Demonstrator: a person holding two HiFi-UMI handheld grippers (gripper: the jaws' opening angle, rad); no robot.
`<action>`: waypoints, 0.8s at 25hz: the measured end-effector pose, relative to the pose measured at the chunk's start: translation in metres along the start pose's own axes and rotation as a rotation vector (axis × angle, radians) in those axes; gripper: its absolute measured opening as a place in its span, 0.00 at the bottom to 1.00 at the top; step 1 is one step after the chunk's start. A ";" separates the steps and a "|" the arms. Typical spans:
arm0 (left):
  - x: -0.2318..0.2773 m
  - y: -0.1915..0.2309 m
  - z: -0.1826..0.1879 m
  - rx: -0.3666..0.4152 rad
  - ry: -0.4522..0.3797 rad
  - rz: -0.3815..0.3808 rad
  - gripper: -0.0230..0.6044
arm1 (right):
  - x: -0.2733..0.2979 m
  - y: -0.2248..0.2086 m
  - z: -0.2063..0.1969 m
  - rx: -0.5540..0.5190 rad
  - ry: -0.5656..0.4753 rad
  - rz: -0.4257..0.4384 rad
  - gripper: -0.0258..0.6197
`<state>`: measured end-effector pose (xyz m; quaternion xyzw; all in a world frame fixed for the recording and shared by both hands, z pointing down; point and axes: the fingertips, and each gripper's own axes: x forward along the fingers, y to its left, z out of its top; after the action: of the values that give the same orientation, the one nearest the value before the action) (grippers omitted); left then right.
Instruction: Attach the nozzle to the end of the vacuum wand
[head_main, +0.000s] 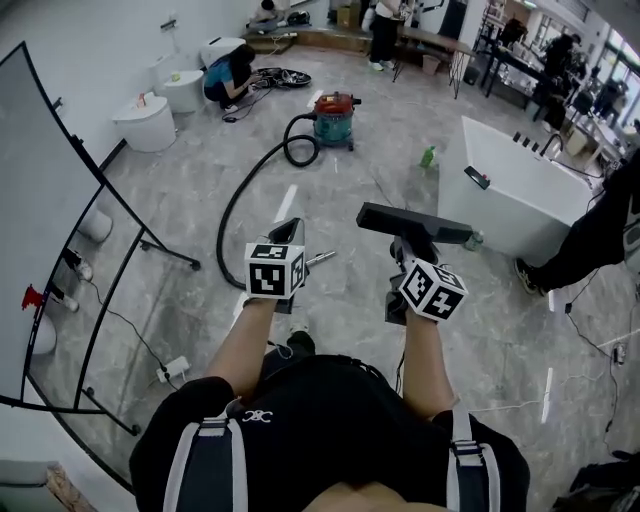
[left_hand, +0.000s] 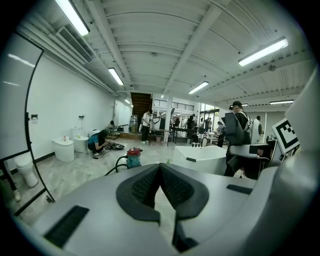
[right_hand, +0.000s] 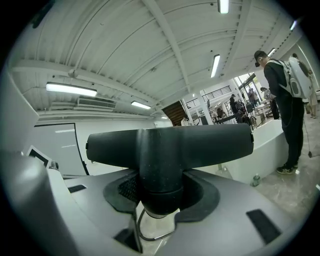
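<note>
Grey marbled floor fills the head view. At centre left, the left gripper (head_main: 289, 236) points forward. A short silver rod (head_main: 320, 260) shows just right of it; what it belongs to cannot be told. At centre right, the right gripper (head_main: 409, 256) clamps the neck of a black T-shaped floor nozzle (head_main: 415, 222), whose bar lies crosswise above the jaws. A black hose (head_main: 238, 195) curves from a red and teal canister vacuum (head_main: 333, 118) at upper centre down toward the left gripper, and its end is lost behind that gripper's marker cube. A white bathtub (head_main: 510, 180) stands at right, with a green bottle (head_main: 428, 156) just left of it. White toilets (head_main: 148, 122) and a crouching person (head_main: 228, 75) are at upper left. A curved black-framed panel (head_main: 50, 200) lines the left edge.

Left gripper view: the dark pads are pressed together with nothing between them. Beyond them are the vacuum, the bathtub and a standing person with a backpack (left_hand: 235, 132).

Right gripper view: the jaws stand wide around the nozzle's round neck, and its bar blocks most of the room behind. The backpack wearer stands at the far right beside the bathtub.
</note>
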<state>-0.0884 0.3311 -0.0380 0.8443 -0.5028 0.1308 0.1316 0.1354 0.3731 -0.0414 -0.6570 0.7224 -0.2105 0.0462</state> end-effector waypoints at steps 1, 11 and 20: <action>0.013 0.008 0.006 0.001 -0.001 -0.005 0.05 | 0.015 0.001 0.004 0.000 -0.003 0.002 0.32; 0.150 0.091 0.055 0.023 0.046 -0.030 0.05 | 0.176 0.003 0.042 0.023 -0.009 -0.008 0.32; 0.256 0.169 0.075 0.056 0.135 -0.050 0.05 | 0.318 0.022 0.049 0.067 0.029 0.024 0.32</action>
<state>-0.1136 0.0186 -0.0025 0.8491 -0.4678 0.1983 0.1448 0.0898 0.0538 -0.0264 -0.6432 0.7234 -0.2435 0.0605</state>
